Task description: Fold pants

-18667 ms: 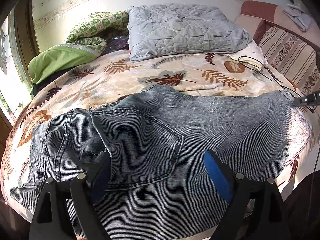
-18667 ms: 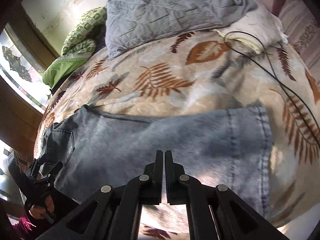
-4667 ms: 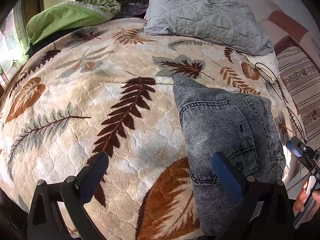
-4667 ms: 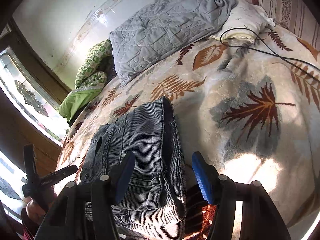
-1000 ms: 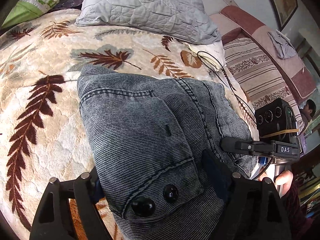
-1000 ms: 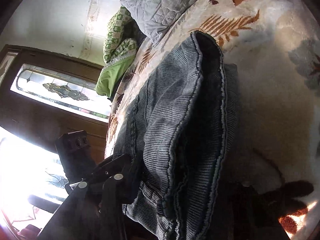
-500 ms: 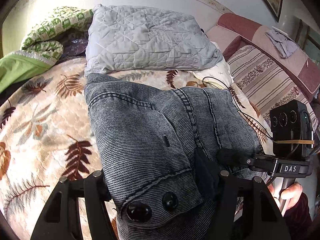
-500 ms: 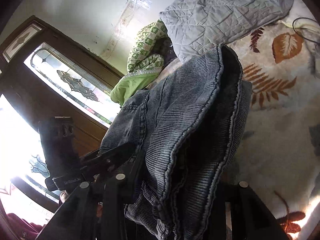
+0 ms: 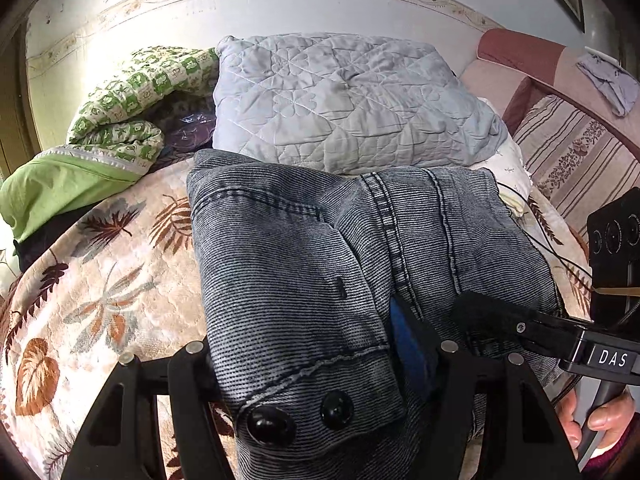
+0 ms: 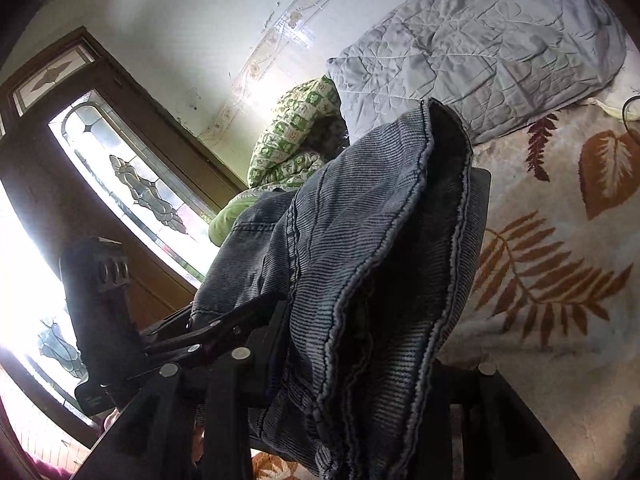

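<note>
The folded grey-blue jeans [image 9: 300, 260] hang as a thick bundle above the leaf-print bed cover [image 9: 100, 280]. My left gripper [image 9: 304, 360] is shut on the waistband end, near two black buttons, with its blue pad pressed into the denim. My right gripper [image 10: 360, 364] is shut on the stacked folded edges of the jeans [image 10: 380, 220]. In the left wrist view the right gripper [image 9: 472, 312] bites the bundle's right side, with a person's hand [image 9: 600, 420] on its handle. In the right wrist view the left gripper [image 10: 264, 312] reaches into the denim from the left.
A grey quilted pillow [image 9: 340, 100] and a green patterned quilt [image 9: 132, 96] lie at the head of the bed. A striped sofa [image 9: 572, 160] stands to the right, with a black cable [image 9: 532, 236] beside it. A stained-glass door [image 10: 120, 160] is on the left.
Both grippers have risen with the folded jeans and tipped upward. The bundle has come up off the bed cover, and the pillow and wall now fill more of both views.
</note>
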`<state>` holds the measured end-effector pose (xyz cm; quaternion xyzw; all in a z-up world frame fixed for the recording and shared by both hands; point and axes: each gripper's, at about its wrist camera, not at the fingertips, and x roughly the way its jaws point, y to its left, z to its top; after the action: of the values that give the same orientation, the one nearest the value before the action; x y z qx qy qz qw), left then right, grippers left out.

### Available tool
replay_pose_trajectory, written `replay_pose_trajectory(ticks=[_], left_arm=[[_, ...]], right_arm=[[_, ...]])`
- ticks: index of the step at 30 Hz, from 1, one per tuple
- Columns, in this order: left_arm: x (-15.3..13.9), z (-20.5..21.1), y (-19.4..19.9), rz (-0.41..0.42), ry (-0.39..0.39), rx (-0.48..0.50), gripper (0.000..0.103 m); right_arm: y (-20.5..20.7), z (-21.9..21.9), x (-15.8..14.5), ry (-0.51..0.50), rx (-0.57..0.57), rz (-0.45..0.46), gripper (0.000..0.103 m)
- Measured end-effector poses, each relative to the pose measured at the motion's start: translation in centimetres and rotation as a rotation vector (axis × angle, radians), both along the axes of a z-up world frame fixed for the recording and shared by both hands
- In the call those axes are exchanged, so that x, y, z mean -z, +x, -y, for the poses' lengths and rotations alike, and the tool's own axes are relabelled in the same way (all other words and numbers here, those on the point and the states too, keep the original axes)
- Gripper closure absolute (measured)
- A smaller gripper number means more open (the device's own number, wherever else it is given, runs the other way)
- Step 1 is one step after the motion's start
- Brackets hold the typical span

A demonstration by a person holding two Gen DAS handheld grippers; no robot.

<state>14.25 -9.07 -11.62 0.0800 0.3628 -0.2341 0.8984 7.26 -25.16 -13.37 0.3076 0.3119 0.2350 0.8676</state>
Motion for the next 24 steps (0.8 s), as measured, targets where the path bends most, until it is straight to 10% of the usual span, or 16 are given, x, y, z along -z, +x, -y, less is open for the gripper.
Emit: replay_pose_trajectory(ticks=[24], left_arm=[[4.0, 0.8, 2.2, -0.077, 0.059, -0.027, 0.035]], right_arm=[[3.0, 1.0, 4.3, 0.036, 0.059, -0.125, 0.064]])
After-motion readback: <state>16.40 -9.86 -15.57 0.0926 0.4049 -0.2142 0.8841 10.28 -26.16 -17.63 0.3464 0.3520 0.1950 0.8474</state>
